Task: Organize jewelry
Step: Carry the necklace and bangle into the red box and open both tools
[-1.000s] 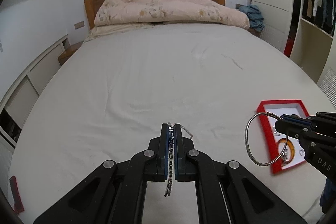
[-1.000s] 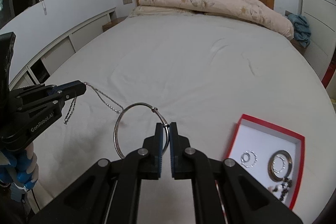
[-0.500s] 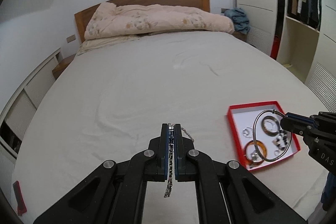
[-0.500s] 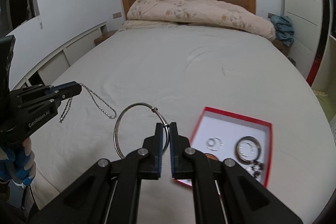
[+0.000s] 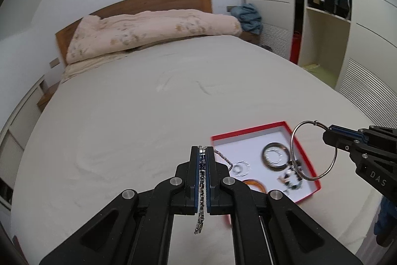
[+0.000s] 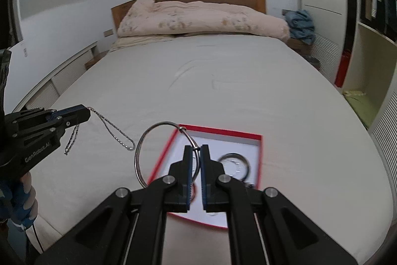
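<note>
- Pinching a silver chain (image 5: 202, 186), your left gripper (image 5: 203, 153) has its jaws pressed together on it; one end dangles below the fingers and the other loops off to the right of the tips.
- From the right wrist view, that chain (image 6: 113, 129) hangs in two strands from the left gripper (image 6: 83, 114), clear of the bed (image 6: 223, 91).
- Your right gripper (image 6: 196, 149) pinches a large metal ring (image 6: 139, 148) at its clasp side, jaws nearly closed on the wire; the hoop stands out to the left of the fingers.
- In the left wrist view the ring (image 5: 294, 138) hangs in the air over the right part of the box (image 5: 250, 132), held by the right gripper (image 5: 327, 133).
- The red box (image 6: 260, 158) lies open on the bed, directly under and ahead of your right gripper, with white lining.
- Inside it: a dark bangle (image 5: 274, 155), a small silver hoop (image 5: 240, 168), an orange bangle (image 5: 254, 184) and a beaded piece (image 5: 290, 176), blurred.
- A pink duvet (image 5: 153, 29) is piled at the headboard (image 5: 139, 0).
</note>
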### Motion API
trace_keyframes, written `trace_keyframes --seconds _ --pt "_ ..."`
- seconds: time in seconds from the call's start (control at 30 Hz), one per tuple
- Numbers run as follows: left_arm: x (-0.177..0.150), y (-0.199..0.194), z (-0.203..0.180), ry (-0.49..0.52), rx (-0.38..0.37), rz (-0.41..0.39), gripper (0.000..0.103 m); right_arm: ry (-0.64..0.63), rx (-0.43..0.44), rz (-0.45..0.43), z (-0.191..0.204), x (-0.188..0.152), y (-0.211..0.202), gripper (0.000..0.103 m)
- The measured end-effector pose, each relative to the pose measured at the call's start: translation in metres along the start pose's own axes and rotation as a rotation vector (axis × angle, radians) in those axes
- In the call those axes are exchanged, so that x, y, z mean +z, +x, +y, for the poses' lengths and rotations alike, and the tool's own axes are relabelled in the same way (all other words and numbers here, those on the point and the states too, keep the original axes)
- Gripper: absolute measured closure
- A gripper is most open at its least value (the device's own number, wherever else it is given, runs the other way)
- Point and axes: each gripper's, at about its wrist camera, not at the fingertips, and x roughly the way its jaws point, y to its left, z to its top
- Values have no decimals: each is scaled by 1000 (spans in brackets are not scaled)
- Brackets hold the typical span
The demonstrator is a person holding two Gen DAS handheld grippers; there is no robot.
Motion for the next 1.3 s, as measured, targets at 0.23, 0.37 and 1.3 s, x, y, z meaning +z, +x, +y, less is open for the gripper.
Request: trace_keyframes --seconds 0.23,0.37,1.3 --pt "9 35 -33 20 -48 39 99 47 -29 20 -38 -6 18 98" --pt "8 59 -47 29 -67 70 99 67 -35 43 -53 -9 38 98" --pt "-72 166 -50 -63 -105 330 97 14 -101 285 -71 -64 146 96"
